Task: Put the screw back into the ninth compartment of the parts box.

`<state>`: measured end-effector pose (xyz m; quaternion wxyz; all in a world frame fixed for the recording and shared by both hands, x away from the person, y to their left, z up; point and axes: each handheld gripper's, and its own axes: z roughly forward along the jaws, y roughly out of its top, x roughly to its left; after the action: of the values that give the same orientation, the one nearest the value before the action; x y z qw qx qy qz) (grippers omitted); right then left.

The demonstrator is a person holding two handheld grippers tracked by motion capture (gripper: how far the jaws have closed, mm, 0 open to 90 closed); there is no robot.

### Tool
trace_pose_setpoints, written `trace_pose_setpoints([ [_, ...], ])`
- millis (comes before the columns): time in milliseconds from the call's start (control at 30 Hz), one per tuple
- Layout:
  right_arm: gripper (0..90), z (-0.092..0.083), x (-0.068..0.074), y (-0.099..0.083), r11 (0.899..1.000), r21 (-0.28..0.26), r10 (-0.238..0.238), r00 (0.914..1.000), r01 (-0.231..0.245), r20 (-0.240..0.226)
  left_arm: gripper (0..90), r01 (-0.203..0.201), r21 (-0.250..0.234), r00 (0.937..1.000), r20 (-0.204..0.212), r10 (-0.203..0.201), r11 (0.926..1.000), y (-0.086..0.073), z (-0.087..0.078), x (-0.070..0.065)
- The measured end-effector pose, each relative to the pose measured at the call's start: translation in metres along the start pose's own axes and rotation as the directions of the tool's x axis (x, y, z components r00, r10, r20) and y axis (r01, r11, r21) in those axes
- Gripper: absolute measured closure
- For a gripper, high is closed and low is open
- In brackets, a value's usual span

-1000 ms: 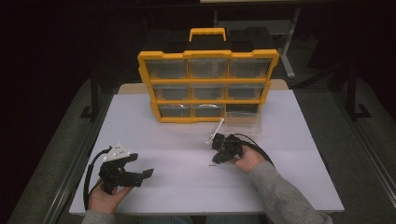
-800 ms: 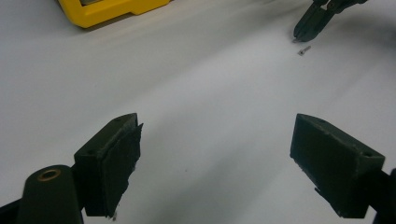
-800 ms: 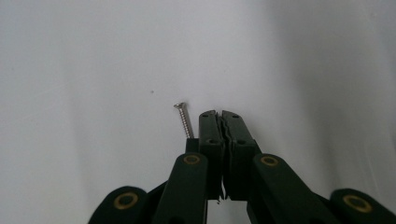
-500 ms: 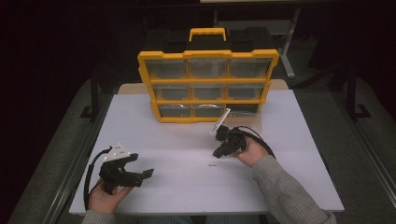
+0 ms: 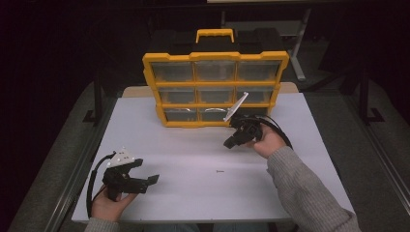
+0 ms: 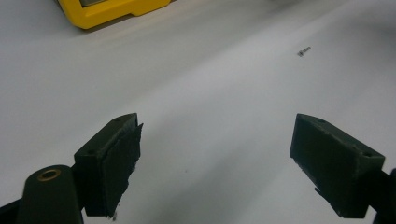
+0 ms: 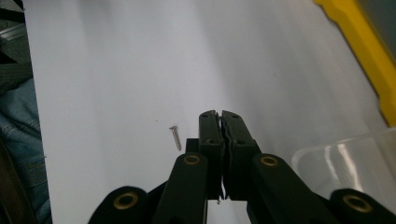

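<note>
Wide open white table [image 5: 193, 145] between both hands, just one tiny screw [image 5: 220, 171] lying mid-table. The yellow drawer organizer [image 5: 215, 89] walls off the far edge, the right gripper [image 5: 231, 142] just before it.

One yellow organizer [image 5: 215, 87], nine drawers, one screw [image 5: 220, 171], two grippers [image 5: 126, 176].

Matt white table [image 5: 193, 145], glossy yellow plastic organiser [image 5: 215, 89] w/ clear drawers, small metal screw [image 5: 220, 171].

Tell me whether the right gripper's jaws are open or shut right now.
Shut. In the right gripper view the right gripper has its two black jaws pressed together with nothing visible between them; the small screw lies on the table beside them.
</note>
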<state>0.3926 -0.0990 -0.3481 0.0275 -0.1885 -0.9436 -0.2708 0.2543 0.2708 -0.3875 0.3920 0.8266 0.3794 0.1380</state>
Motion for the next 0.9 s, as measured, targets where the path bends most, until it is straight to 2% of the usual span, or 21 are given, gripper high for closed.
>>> trace_pose_setpoints([
  [433, 86.4, -0.04, -0.016, 0.005, 0.999, -0.047, 0.023, 0.9986, -0.021, 0.048, 15.6, 0.003, -0.001, 1.0, 0.0, -0.003, 1.0, 0.0, 0.0, 0.0],
  [700, 86.4, -0.061, -0.027, 0.002, 0.997, -0.061, 0.056, 0.9953, -0.052, 0.078, 15.6, 0.003, 0.0, 1.0, 0.002, -0.003, 1.0, 0.0, 0.0, 0.0],
  [900, 86.3, -0.072, -0.036, -0.005, 0.992, -0.076, 0.106, 0.9896, -0.099, 0.097, 15.6, 0.005, 0.0, 1.0, 0.002, -0.005, 1.0, 0.0, 0.001, 0.0],
])
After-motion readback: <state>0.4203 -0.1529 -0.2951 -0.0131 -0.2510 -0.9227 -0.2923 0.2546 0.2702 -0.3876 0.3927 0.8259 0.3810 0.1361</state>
